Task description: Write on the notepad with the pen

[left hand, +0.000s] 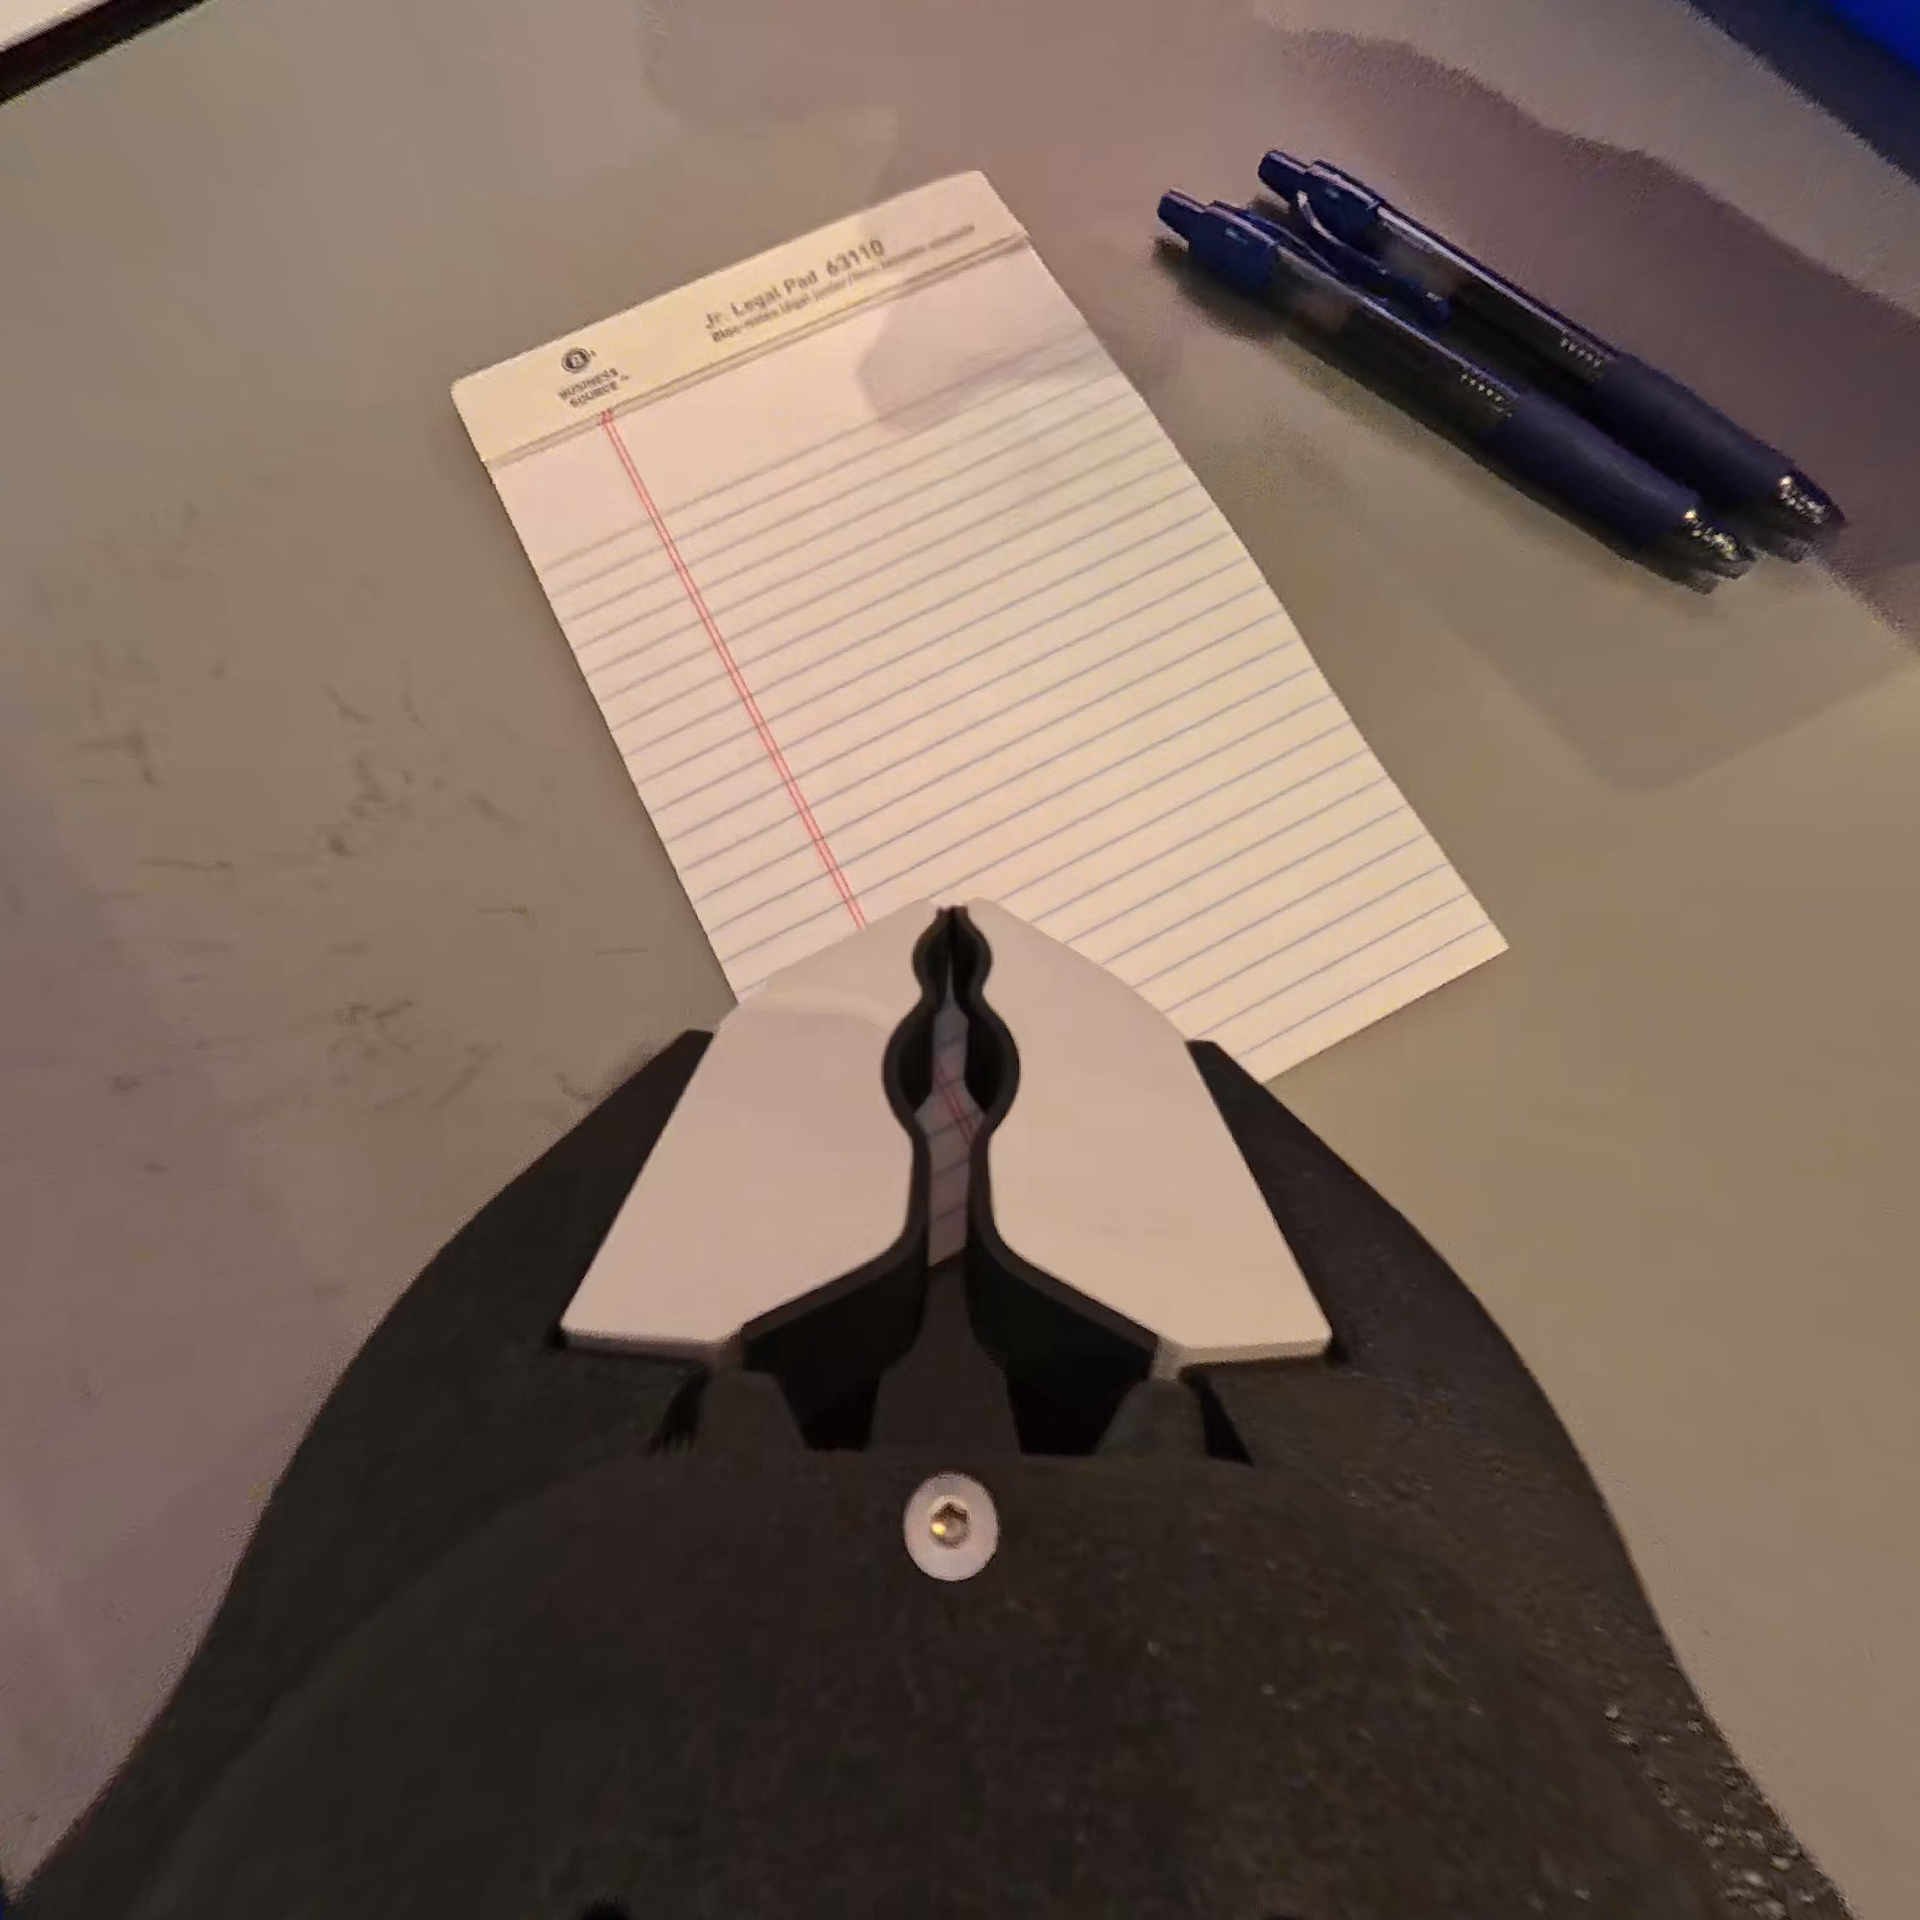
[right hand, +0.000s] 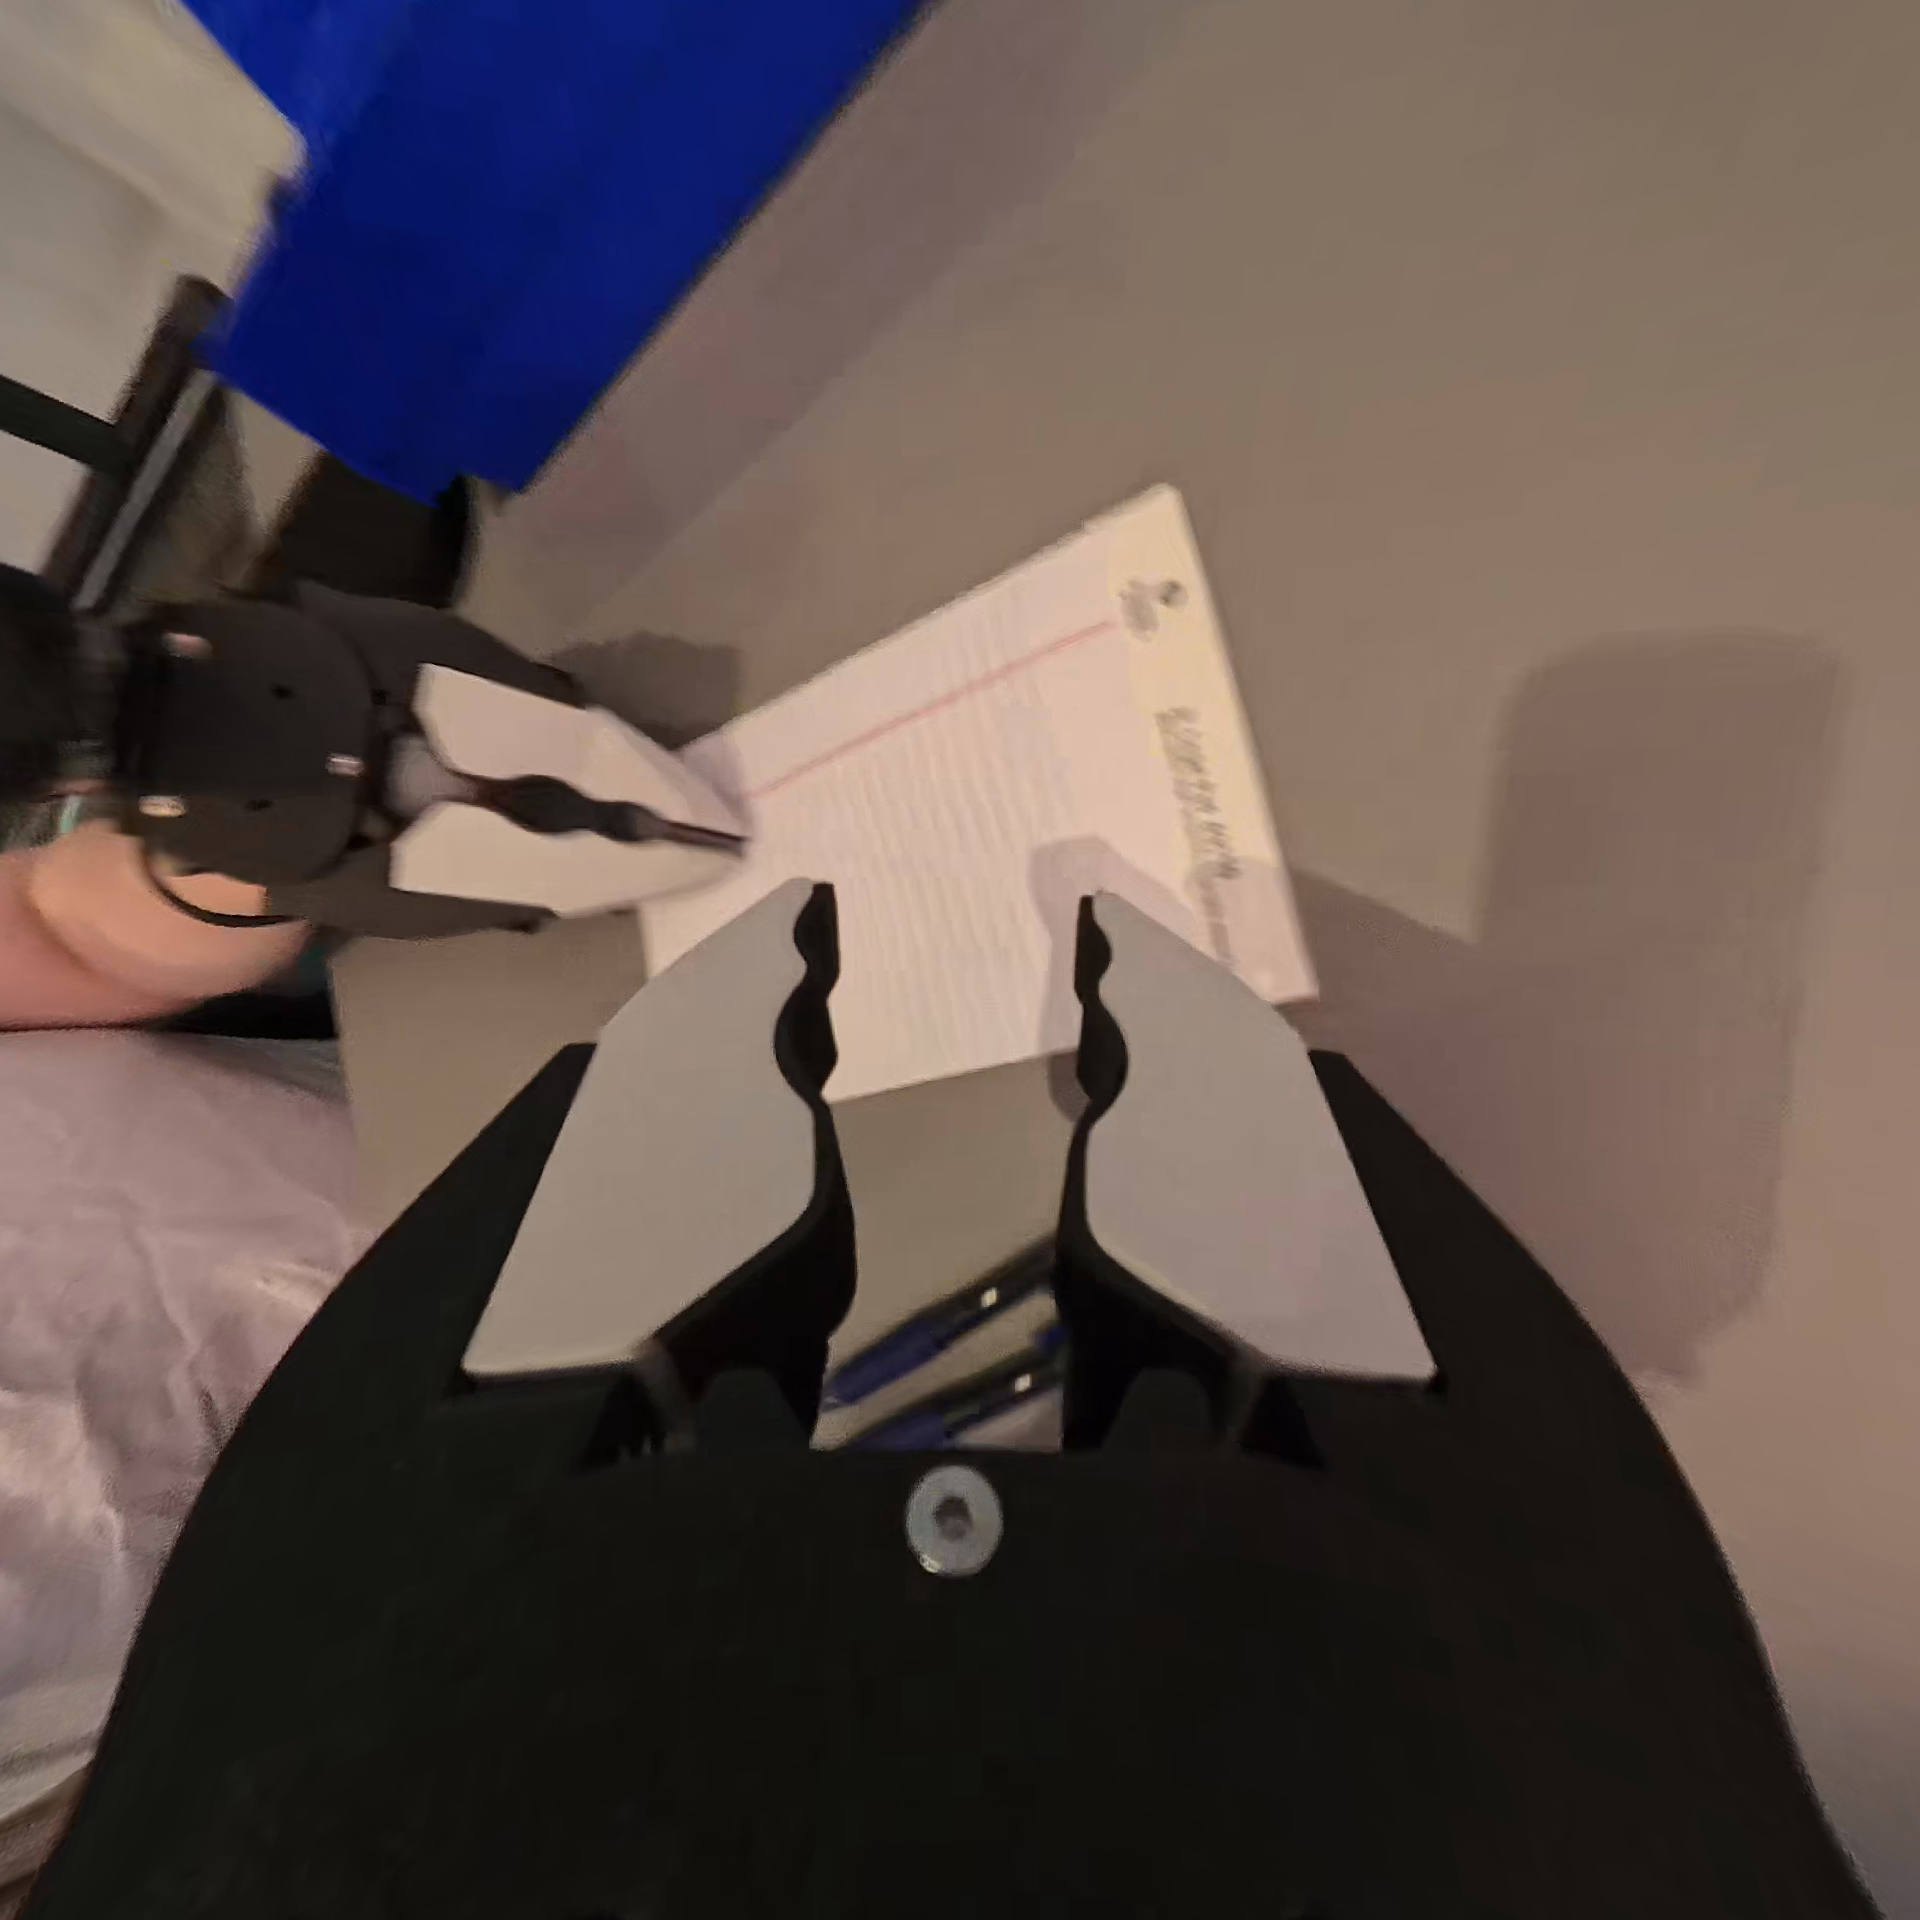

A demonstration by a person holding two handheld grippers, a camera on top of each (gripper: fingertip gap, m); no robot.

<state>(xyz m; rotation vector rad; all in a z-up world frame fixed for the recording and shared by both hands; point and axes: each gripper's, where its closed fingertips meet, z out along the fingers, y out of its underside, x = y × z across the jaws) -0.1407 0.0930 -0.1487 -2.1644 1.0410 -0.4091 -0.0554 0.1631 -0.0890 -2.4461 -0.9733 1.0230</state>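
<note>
A white lined notepad (left hand: 935,623) lies on the grey table (left hand: 260,623). Two dark blue pens (left hand: 1455,364) lie side by side to the right of the pad. My left gripper (left hand: 951,914) is shut, with its tips over the pad's near edge by the red margin line and nothing between the pads. It also shows in the right wrist view (right hand: 727,821), shut at the pad's edge (right hand: 987,810). My right gripper (right hand: 956,899) is open and empty above the pad. The pens (right hand: 935,1361) show low between its fingers, untouched.
A blue object (right hand: 520,208) stands at the table's far side. A person's hand (right hand: 125,935) holds the left gripper. Pale cloth (right hand: 156,1247) lies at the left of the right wrist view. Spacing between my two grippers at the tips: around 12 cm. My right tips are about 25 cm from the blue object (right hand: 520,208), my left tips only 20 cm.
</note>
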